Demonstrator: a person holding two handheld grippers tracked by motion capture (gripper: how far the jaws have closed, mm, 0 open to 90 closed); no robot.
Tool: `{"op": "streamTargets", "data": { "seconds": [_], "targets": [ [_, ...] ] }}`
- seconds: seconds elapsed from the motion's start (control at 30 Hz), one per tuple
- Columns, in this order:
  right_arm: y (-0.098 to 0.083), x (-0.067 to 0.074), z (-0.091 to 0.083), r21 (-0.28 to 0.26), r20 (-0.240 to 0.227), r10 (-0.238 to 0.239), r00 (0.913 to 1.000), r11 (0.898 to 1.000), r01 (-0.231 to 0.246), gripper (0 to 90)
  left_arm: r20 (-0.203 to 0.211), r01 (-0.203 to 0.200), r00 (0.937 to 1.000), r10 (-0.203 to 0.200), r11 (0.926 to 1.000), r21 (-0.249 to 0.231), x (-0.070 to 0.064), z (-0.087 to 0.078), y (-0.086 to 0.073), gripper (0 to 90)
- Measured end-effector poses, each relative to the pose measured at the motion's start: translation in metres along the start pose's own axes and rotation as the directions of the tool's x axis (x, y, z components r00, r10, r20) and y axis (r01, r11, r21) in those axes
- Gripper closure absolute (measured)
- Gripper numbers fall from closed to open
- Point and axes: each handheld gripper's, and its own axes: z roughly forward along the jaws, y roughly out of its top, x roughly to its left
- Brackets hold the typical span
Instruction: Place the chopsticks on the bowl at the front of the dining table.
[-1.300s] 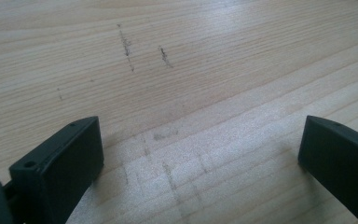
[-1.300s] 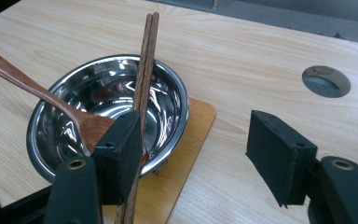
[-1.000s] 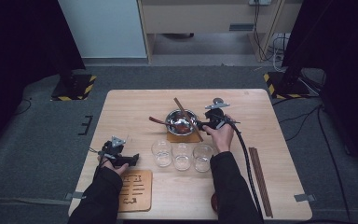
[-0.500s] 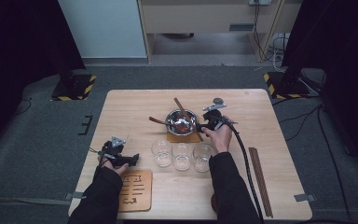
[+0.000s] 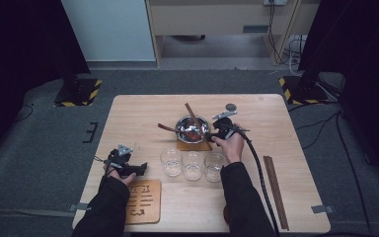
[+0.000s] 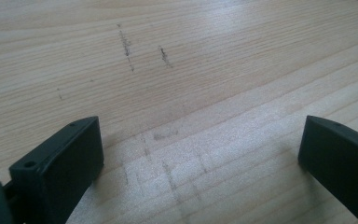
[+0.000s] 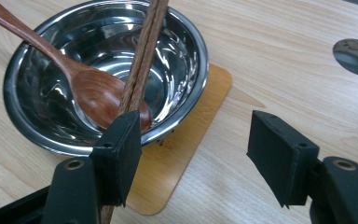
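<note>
A steel bowl stands on a small orange-brown mat in the middle of the table. A wooden spoon rests in it, with its handle over the left rim. A pair of dark chopsticks leans across the bowl. My right gripper is at the bowl's right rim, open, with nothing between its jaws; the chopsticks pass along the outer side of one jaw. My left gripper rests open over bare wood at the table's front left.
Three empty glasses stand in a row in front of the bowl. A wooden board with cut-outs lies at the front left. Another pair of chopsticks lies along the right side. A round dark disc sits behind the right gripper.
</note>
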Motion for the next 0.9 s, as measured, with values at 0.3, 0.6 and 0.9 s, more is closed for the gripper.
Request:
{"op": "streamTargets", "data": {
  "seconds": [0.3,0.6,0.9],
  "targets": [
    [-0.001,0.005,0.000,-0.007,-0.019,-0.017,0.9997,1.000,0.017,35.0,0.000,0.000,1.0000,0.000,1.0000,0.000,0.000,0.000,0.000,0.0],
    [-0.003,0.015,0.000,-0.024,-0.058,-0.032,0.9978,0.999,0.031,35.0,0.000,0.000,1.0000,0.000,1.0000,0.001,0.000,0.000,0.000,0.0],
    [-0.003,0.023,0.001,-0.034,-0.079,-0.049,0.9957,0.998,0.046,34.9,0.000,0.000,1.0000,0.000,1.0000,0.001,0.000,0.000,0.000,0.0]
  ]
}}
